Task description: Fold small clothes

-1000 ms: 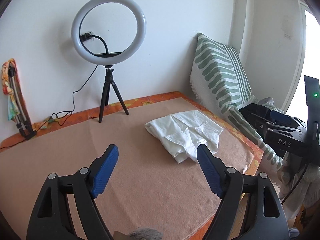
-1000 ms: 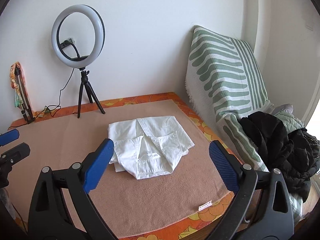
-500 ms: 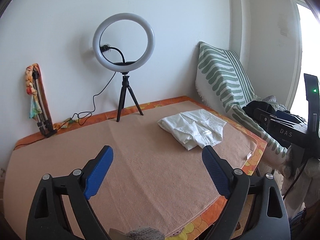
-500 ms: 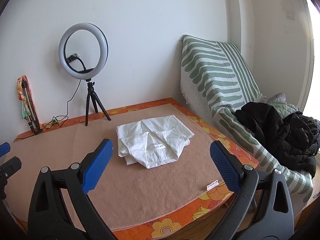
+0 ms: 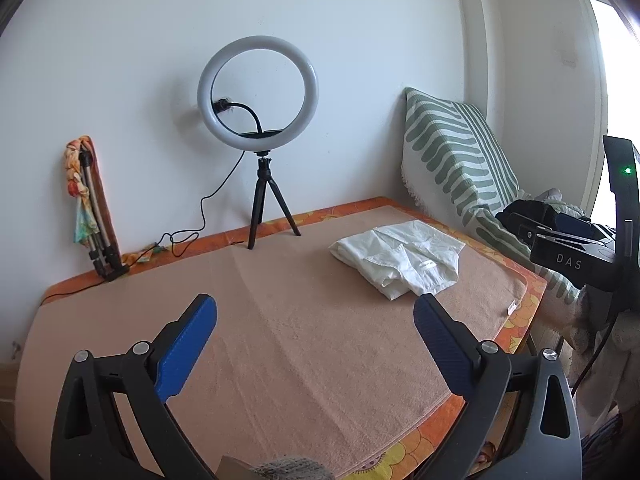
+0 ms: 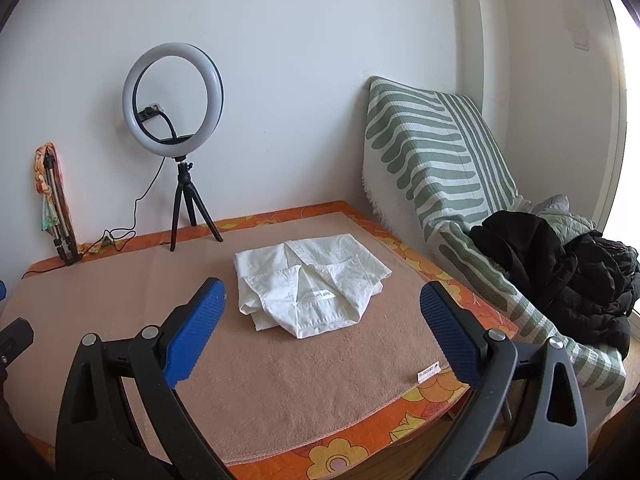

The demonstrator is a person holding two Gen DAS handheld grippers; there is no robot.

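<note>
Right wrist view, folded white shirt [image 6: 310, 280], creased

White shirt [image 6: 310, 280] folded, lying flat on tan blanket [image 6: 280, 380]

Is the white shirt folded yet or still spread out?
Folded. The white shirt lies as a compact bundle on the tan blanket, sides tucked over the middle, label showing. Both grippers are open and clear of it.

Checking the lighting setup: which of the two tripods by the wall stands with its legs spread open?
The black tripod under the white ring light stands spread on the table. The other tripod, at the far left, leans folded against the wall, wrapped in orange patterned cloth.
</note>
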